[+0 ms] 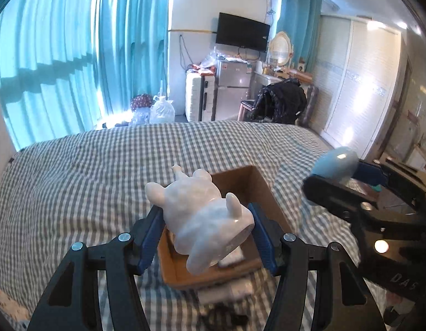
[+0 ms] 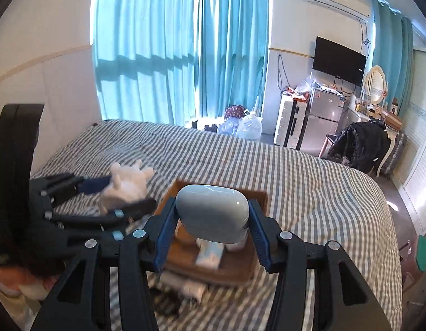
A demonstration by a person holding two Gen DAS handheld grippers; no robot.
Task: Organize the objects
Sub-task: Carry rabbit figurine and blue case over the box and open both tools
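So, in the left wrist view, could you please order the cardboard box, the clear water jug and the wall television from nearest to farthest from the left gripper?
1. Cardboard box: on the checked bed, directly beneath the left gripper, which holds a white figurine.
2. Clear water jug: on the floor past the bed's far edge, by the curtains.
3. Television: mounted high on the far wall.
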